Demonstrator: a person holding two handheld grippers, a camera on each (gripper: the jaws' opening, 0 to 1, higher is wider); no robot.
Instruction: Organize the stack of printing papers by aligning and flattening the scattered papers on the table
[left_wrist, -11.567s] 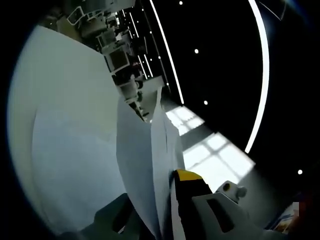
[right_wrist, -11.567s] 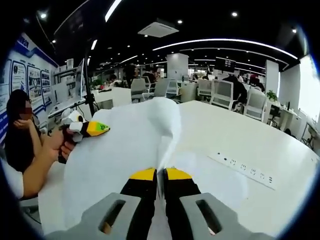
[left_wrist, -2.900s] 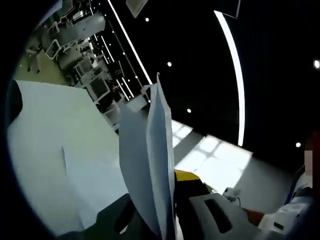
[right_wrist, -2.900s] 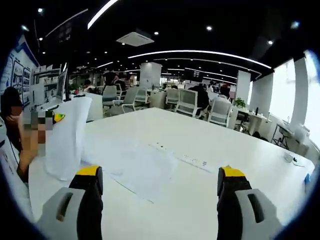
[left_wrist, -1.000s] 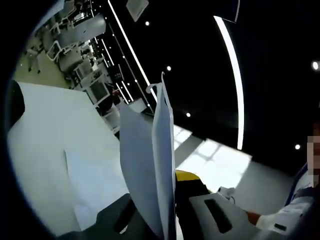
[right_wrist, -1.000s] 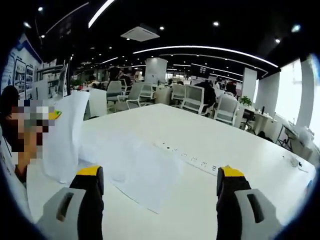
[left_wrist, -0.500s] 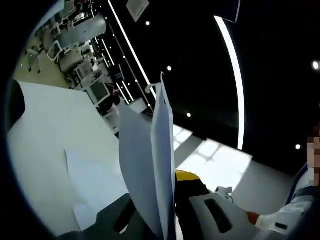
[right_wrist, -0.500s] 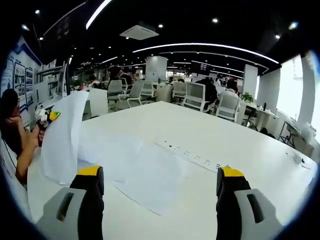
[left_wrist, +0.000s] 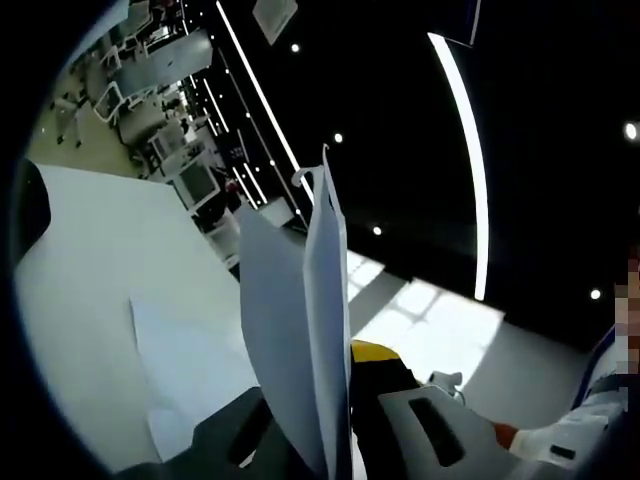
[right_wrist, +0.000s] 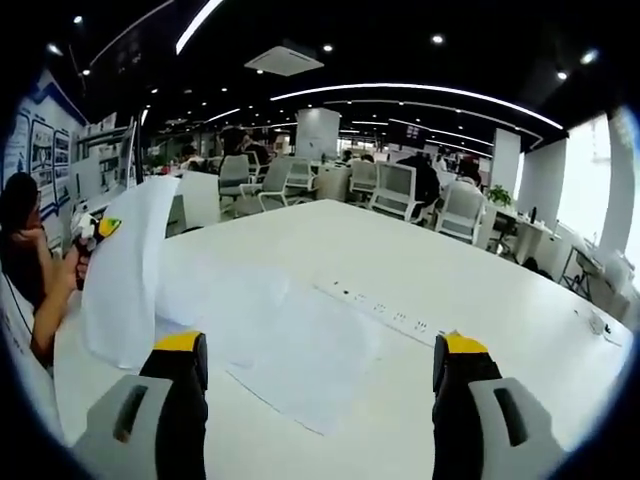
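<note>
My left gripper (left_wrist: 327, 385) is shut on a few white sheets (left_wrist: 300, 320) that stand upright out of its jaws, edge-on to the camera. In the right gripper view the left gripper (right_wrist: 100, 228) is at the far left, lifting those sheets (right_wrist: 125, 280) off the table edge so that they hang curved. More white papers (right_wrist: 295, 345) lie flat and slightly fanned on the white table (right_wrist: 480, 290). My right gripper (right_wrist: 320, 350) hovers above their near edge, jaws wide open and nothing between them.
A recessed power strip (right_wrist: 385, 310) runs across the table just beyond the flat papers. A person's hand and forearm (right_wrist: 55, 290) hold the left gripper. Office chairs (right_wrist: 400, 190) and desks stand behind the table. One loose sheet (left_wrist: 190, 350) lies on the table (left_wrist: 90, 260).
The right gripper, shut on the paper 11.6 s ago, has let go and stands open. Over the last second its view shifted slightly; the left gripper keeps holding the sheets.
</note>
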